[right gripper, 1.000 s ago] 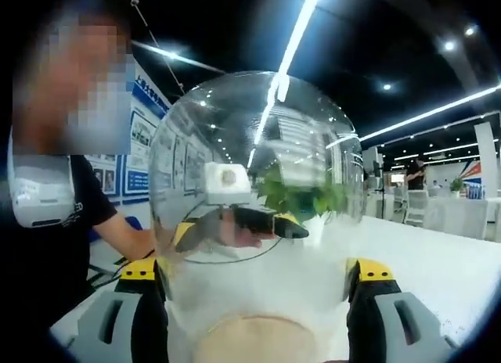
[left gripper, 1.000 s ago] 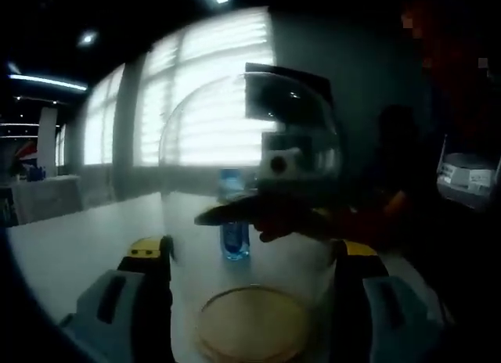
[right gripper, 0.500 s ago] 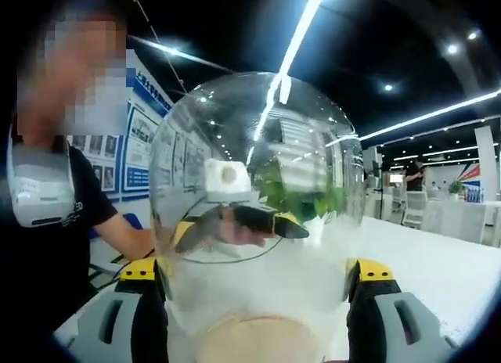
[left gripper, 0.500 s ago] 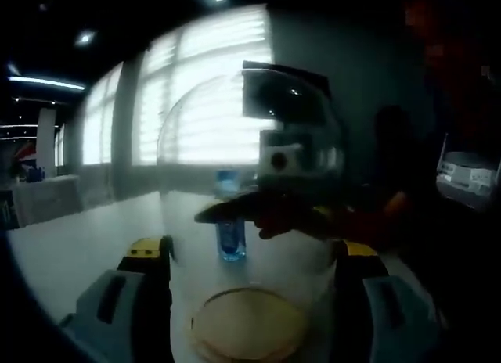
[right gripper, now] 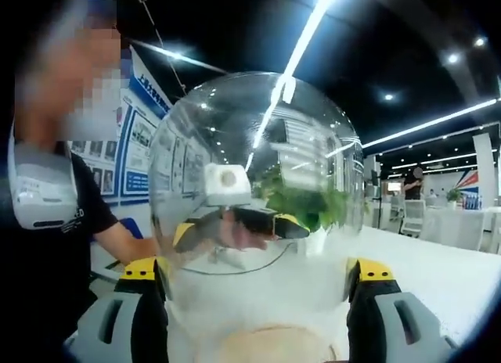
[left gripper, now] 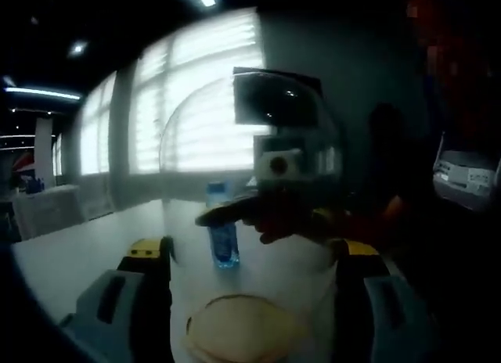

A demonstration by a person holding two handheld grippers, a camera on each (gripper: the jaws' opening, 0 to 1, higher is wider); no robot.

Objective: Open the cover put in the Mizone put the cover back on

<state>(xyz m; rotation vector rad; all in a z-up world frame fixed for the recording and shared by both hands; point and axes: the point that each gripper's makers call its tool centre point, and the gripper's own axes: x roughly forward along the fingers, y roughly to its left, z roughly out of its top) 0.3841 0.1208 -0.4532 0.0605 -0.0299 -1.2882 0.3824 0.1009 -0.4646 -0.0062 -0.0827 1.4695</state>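
A clear glass dome cover [left gripper: 243, 144] stands upright between my left gripper's [left gripper: 250, 249] yellow-tipped jaws, which press its two sides. My right gripper [right gripper: 254, 269] holds the same cover [right gripper: 258, 144] from the opposite side. Through the glass, each view has the other gripper: the right gripper [left gripper: 258, 218] and the left gripper [right gripper: 235, 222]. A round wooden base [left gripper: 239, 336] lies under the cover, near the bottom edge [right gripper: 270, 343]. The blue Mizone bottle [left gripper: 222, 234] stands upright on the white table [left gripper: 70, 253], beyond the cover.
A person in a dark shirt [right gripper: 47, 222] stands close behind the left gripper, an arm reaching in. A green leafy plant [right gripper: 305, 203] shows through the glass. White tables and chairs [right gripper: 438, 222] stand far right. Bright windows [left gripper: 196, 89] lie behind the bottle.
The wooden base sits a little lower in both views and the bottle has slid left in the left gripper view, so the cover and both grippers seem to have risen slightly.
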